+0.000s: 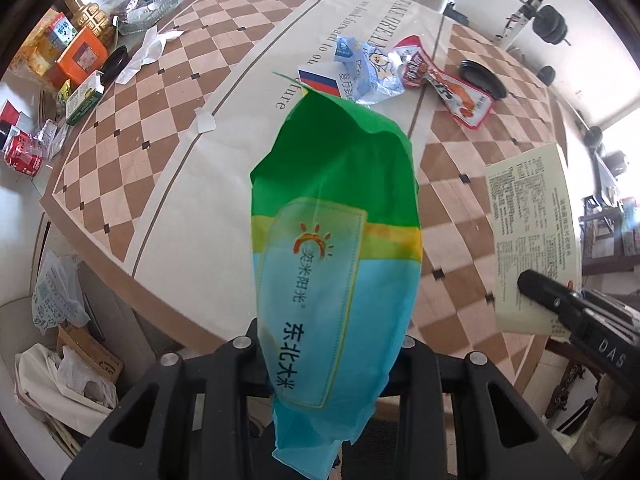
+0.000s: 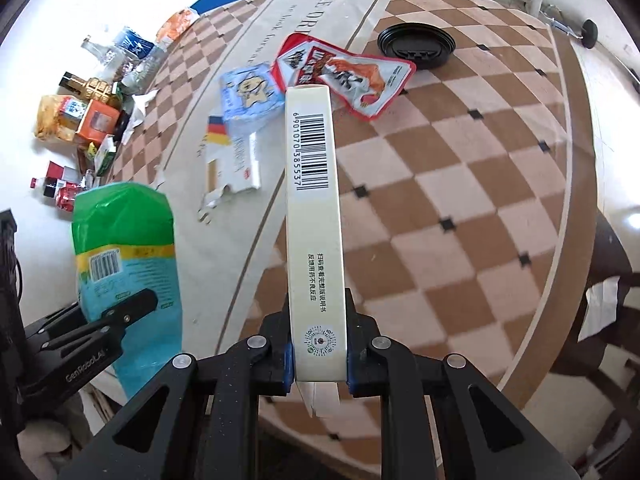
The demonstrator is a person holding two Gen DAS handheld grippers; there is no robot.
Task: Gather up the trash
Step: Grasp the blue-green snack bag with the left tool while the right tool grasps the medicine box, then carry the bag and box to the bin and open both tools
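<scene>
Holding a green-and-blue plastic rice bag [image 1: 336, 240] in my closed left hand-held gripper [image 1: 332, 344] and a cream cardboard box [image 2: 316, 220] clamped in my right hand-held gripper [image 2: 318, 360], both above the bench [image 2: 460, 200]; red snack wrapper [image 2: 344, 72], blue packet [image 2: 250, 96], black lid [image 2: 416, 46] remain far.

A green-and-blue plastic rice bag [image 1: 336, 248] hangs limp, clamped in the left gripper [image 1: 332, 344]; a slim cream carton [image 2: 316, 216] with a barcode stands on edge in the right gripper [image 2: 318, 340]; a red snack wrapper [image 2: 344, 74], a pale blue packet [image 2: 250, 96] and a black lid [image 2: 416, 46] lie on the tabletop [image 2: 460, 200].
</scene>
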